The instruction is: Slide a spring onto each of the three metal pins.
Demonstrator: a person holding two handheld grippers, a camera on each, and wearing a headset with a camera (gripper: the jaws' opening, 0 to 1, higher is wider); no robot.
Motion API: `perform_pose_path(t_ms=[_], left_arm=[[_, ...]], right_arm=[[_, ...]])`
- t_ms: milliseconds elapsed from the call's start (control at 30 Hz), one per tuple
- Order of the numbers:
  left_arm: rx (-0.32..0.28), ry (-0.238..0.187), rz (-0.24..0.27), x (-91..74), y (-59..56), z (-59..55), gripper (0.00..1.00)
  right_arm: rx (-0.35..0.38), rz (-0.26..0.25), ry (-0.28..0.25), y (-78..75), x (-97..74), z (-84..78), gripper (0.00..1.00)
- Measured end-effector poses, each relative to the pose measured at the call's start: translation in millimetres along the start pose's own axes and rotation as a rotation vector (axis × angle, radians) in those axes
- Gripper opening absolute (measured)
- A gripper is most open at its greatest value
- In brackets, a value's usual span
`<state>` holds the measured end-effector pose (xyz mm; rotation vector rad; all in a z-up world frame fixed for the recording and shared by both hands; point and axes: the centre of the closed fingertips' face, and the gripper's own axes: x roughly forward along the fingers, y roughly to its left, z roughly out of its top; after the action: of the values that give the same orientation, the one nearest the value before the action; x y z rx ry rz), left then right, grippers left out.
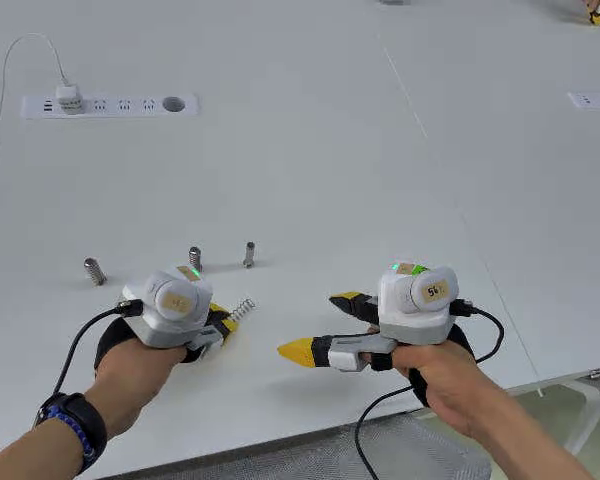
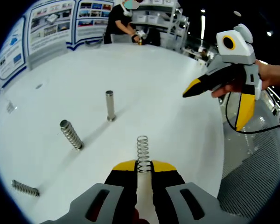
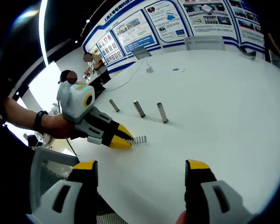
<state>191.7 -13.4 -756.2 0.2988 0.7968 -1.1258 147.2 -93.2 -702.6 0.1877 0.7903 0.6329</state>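
Note:
Three metal pins stand in a row on the white table (image 1: 310, 150). The left pin (image 1: 95, 271) and the middle pin (image 1: 195, 258) each wear a spring. The right pin (image 1: 249, 254) is bare, as the left gripper view shows of this bare pin (image 2: 110, 105). My left gripper (image 1: 223, 320) is shut on a loose spring (image 1: 242, 310), which sticks out past its yellow tips; the spring (image 2: 142, 151) points toward the bare pin. My right gripper (image 1: 322, 325) hovers open and empty near the table's front edge, its fingertips (image 3: 197, 164) wide apart, facing the left gripper (image 3: 116, 137).
A white power strip (image 1: 110, 104) with a plugged charger (image 1: 68, 96) and cable lies at the back left. The table's front edge (image 1: 280, 425) runs just under my hands, with grey mesh below. A person (image 2: 119, 21) stands beyond the table's far side.

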Motion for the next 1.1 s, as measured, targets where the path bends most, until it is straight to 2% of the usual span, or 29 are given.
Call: perform_pose_path(t_ms=[333,467,667,767,867,1100], left_arm=[[0.006,-0.005,0.008,-25.4,-0.7,-10.4,0.10],[-0.020,-0.023,0.010,-32.5,-2.3,-11.5,0.10],[-0.022,-0.030,0.007,-42.1,-8.9,-14.8,0.10],[-0.014,-0.036,0.004,-48.3,-12.3,-14.6,0.10],[-0.002,-0.043,-0.004,-54.3,-15.6,-14.0,0.10],[0.033,-0.065,-0.015,-65.6,-22.1,-5.4,0.10]], right_arm=[[0.006,0.025,0.013,7.5,5.0,-5.6,0.77],[0.011,0.037,-0.003,10.4,8.3,-2.0,0.74],[0.027,0.063,-0.008,16.9,16.1,2.3,0.71],[0.033,0.083,-0.007,22.4,21.4,4.3,0.68],[0.050,0.125,-0.011,31.1,28.3,7.3,0.64],[0.039,0.203,-0.011,51.0,39.9,16.4,0.52]])
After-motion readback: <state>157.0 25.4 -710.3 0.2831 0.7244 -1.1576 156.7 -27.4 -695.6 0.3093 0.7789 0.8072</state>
